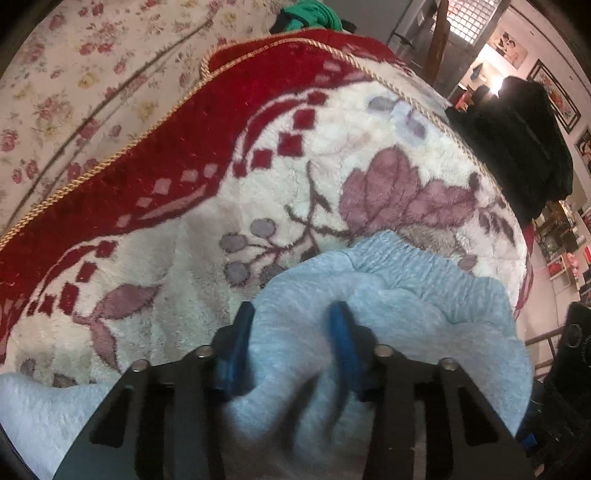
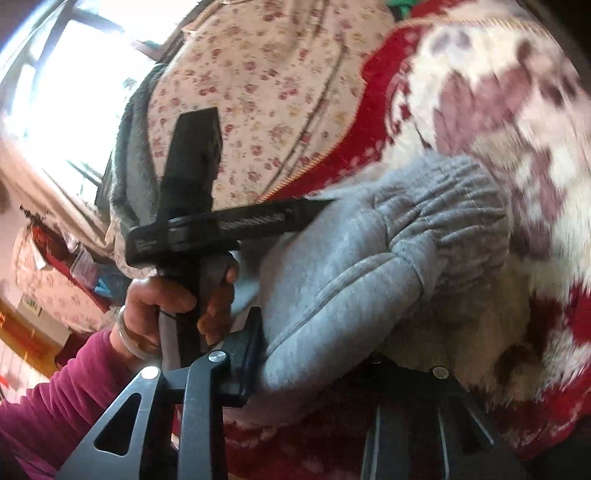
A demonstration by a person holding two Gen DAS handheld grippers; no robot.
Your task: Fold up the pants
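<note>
Light grey sweatpants [image 1: 406, 280] lie bunched on a plush red and cream floral blanket [image 1: 258, 177]. My left gripper [image 1: 291, 314] has its blue fingers [image 1: 240, 343] on either side of a fold of the grey fabric, with a wide gap between them. In the right wrist view the pants [image 2: 369, 266] fill the middle, with the elastic waistband to the right. My right gripper [image 2: 317, 343] shows one black finger [image 2: 247, 362] against the pants; the other finger is hidden under the fabric. The left hand [image 2: 177, 299] holds the other gripper's handle at the left.
A floral sheet [image 1: 74, 74] covers the bed beyond the blanket. A green garment [image 1: 310, 14] lies at the far end. A black coat [image 1: 517, 136] hangs at the right beside shelves. A bright window [image 2: 66, 74] is at the left in the right wrist view.
</note>
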